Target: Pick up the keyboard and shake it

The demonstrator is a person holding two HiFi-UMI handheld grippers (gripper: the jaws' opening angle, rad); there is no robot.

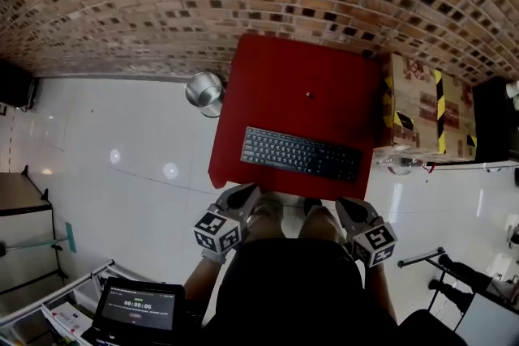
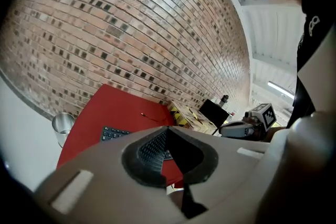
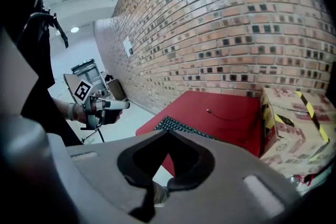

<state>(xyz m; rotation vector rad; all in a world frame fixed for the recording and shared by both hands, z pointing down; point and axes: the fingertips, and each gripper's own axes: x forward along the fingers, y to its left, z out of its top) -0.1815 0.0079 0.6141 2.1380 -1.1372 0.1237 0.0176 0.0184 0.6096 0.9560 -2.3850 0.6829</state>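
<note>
The left gripper [image 1: 245, 194] and right gripper [image 1: 347, 209] are hovering clenched and empty just short of the red table [image 1: 300, 69]. The keyboard [image 1: 301, 153] is lying along its near edge, untouched. A cardboard box [image 1: 422, 105] is standing beside the table's right side

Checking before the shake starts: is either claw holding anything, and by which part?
Nothing is held. The left claw and right claw are both shut and empty; the keyboard lies untouched on the table.

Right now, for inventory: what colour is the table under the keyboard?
Plain red table, best in head view.
</note>
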